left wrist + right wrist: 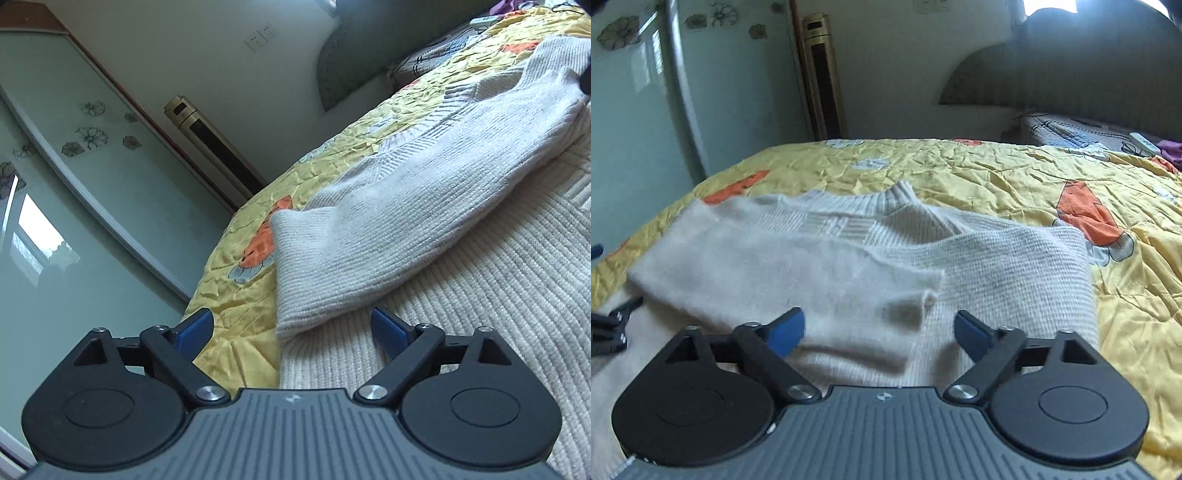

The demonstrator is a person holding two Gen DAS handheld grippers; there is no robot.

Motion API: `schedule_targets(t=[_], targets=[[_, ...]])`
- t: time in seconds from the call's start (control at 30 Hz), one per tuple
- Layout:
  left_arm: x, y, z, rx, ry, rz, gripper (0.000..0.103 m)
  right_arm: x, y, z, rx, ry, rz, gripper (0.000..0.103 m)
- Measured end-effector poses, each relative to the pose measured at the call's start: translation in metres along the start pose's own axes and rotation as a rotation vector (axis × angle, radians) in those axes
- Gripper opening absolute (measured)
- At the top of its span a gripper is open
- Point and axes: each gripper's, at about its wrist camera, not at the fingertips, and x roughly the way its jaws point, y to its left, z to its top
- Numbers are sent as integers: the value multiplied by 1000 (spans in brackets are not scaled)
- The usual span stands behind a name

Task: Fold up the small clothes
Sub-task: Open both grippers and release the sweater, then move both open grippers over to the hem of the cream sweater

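A cream knit sweater (480,314) lies flat on the bed. In the left wrist view one sleeve (369,236) is folded across its ribbed body, with the cuff end just ahead of my left gripper (291,325). That gripper is open, its blue pads wide apart and holding nothing. In the right wrist view the sweater (997,273) shows its collar (886,199) at the far side and a blurred sleeve (757,266) laid over the front. My right gripper (879,325) hovers over the near part of the sweater, open, with only cloth below.
The yellow bedspread (997,173) with orange prints covers the bed. Glass wardrobe doors (74,184) and a gold tower unit (214,147) stand beyond the bed's edge. A headboard (1071,74), a pillow (1071,133), a remote (1145,144) and a purple cloth (1171,149) are at the far right. A black linkage piece (609,328) shows at the left edge.
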Motion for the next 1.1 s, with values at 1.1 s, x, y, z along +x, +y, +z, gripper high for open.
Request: schedule_targets(t=[1.1], targets=[[-90, 1, -52, -87, 47, 42, 93, -111, 48, -111, -215, 19, -117, 102]])
